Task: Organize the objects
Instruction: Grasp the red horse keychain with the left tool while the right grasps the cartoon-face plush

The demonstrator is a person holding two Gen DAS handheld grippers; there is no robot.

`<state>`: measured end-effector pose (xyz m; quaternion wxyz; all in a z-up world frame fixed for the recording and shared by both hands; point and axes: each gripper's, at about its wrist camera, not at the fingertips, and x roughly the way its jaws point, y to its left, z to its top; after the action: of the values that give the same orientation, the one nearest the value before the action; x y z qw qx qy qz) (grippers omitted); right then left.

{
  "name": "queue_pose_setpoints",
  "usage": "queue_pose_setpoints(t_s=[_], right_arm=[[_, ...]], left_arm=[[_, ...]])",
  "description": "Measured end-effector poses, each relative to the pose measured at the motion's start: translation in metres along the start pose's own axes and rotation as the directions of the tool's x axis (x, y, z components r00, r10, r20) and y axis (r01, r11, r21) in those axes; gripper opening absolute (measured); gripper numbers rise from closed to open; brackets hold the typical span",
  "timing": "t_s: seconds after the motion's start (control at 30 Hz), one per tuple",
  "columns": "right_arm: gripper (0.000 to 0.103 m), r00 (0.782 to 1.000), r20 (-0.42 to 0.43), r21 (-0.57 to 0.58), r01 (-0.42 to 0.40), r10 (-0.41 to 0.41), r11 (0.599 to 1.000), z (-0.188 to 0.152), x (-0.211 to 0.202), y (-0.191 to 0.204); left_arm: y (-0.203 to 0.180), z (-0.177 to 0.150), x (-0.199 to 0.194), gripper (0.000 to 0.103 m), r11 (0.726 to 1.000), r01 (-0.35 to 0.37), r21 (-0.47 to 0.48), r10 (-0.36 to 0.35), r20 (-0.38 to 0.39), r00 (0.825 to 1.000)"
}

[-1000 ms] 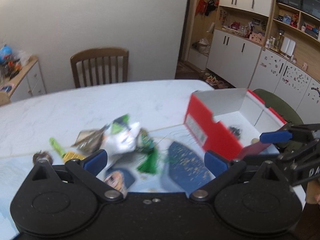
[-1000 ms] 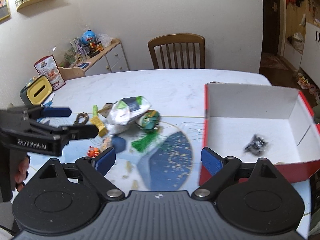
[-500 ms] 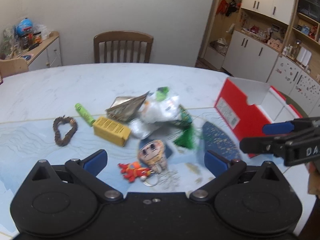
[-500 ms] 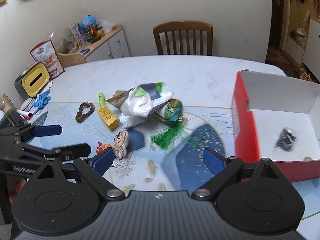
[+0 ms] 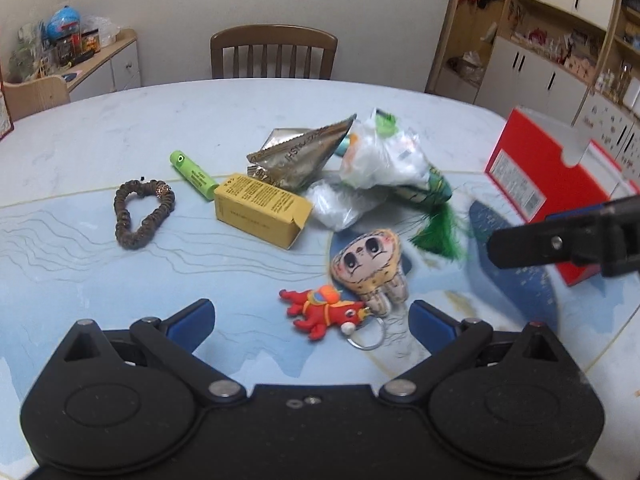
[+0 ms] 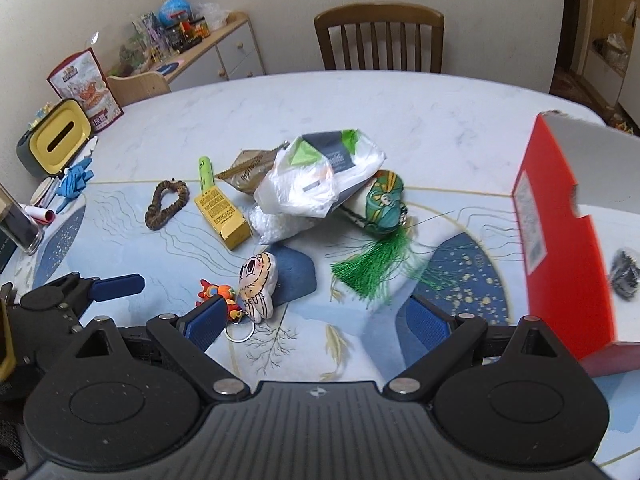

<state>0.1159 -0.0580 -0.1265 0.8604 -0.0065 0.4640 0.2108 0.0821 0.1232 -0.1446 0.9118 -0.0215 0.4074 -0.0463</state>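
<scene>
A pile lies mid-table: a yellow box [image 5: 260, 210], a green tube [image 5: 192, 174], a brown beaded loop [image 5: 142, 212], a foil packet [image 5: 300, 156], a white plastic bag [image 5: 384, 160] and a green tasselled pouch [image 6: 384, 204]. Nearer me lie a plush face doll [image 5: 370, 268] and a red toy keychain [image 5: 320, 312]. My left gripper [image 5: 310, 318] is open, just short of the red toy, holding nothing. To the right, my right gripper [image 6: 316, 320] hangs open and empty above the table. The red box [image 6: 560, 240] stands at the right with a small dark item [image 6: 624, 276] inside.
A wooden chair [image 6: 380, 40] stands at the table's far side. A yellow-lidded container [image 6: 56, 140], a blue cloth [image 6: 74, 178] and small items crowd the table's left edge. A side cabinet [image 6: 224, 48] with clutter stands by the wall.
Both grippers have swung left, away from the red box, toward the pile. The doll and red toy now sit close before the left gripper. Both stay open.
</scene>
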Motion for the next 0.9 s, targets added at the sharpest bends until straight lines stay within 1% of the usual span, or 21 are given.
queue_pose_setpoints(t_s=[0.13,0.27,0.4,0.47,0.5,0.57,0.6,0.67,0.73,0.8,0.9], right_arm=[[0.096,1.000,-0.030,0.016,-0.003,0.004,1.000,0.005,0.018,0.002],[0.096,0.998,-0.067,0.022,-0.004,0.005,1.000,0.008,0.036,0.005],[0.096,0.995,-0.095,0.033,-0.020,0.023,0.999,0.011,0.051,0.010],[0.096,0.994,-0.107,0.035,-0.014,0.017,0.999,0.012,0.057,0.013],[0.093,0.993,-0.113,0.037,-0.009,0.013,0.999,0.013,0.061,0.014],[0.087,0.991,-0.132,0.052,-0.015,0.022,0.999,0.014,0.068,0.015],[0.085,0.990,-0.139,0.060,-0.019,0.027,0.998,0.015,0.070,0.016],[0.084,0.989,-0.146,0.067,-0.028,0.038,0.997,0.016,0.075,0.017],[0.078,0.988,-0.149,0.065,-0.037,0.047,0.997,0.017,0.078,0.020],[0.070,0.986,-0.155,0.066,-0.046,0.056,0.997,0.019,0.081,0.023],[0.061,0.985,-0.161,0.067,-0.056,0.066,0.996,0.021,0.086,0.027]], left_arm=[[0.000,-0.001,0.010,0.103,0.999,-0.027,0.018,0.027,0.001,1.000],[0.001,-0.002,0.017,0.102,0.999,-0.027,0.040,0.027,0.000,1.000],[0.002,-0.003,0.022,0.096,0.999,-0.024,0.044,0.024,-0.007,1.000],[0.002,-0.003,0.024,0.092,0.999,-0.022,0.046,0.022,-0.015,1.000],[0.002,-0.004,0.025,0.088,0.998,-0.023,0.051,0.024,-0.018,1.000],[0.001,-0.004,0.027,0.083,0.998,-0.016,0.060,0.017,-0.022,1.000],[0.001,-0.004,0.027,0.083,0.998,-0.010,0.060,0.012,-0.023,1.000],[0.000,-0.004,0.027,0.082,0.998,-0.009,0.061,0.011,-0.020,1.000],[-0.001,-0.004,0.028,0.081,0.998,-0.007,0.063,0.008,-0.018,1.000],[-0.002,-0.002,0.029,0.078,0.998,-0.004,0.069,0.005,-0.016,1.000],[-0.004,-0.001,0.031,0.075,0.997,0.008,0.081,-0.007,-0.021,1.000]])
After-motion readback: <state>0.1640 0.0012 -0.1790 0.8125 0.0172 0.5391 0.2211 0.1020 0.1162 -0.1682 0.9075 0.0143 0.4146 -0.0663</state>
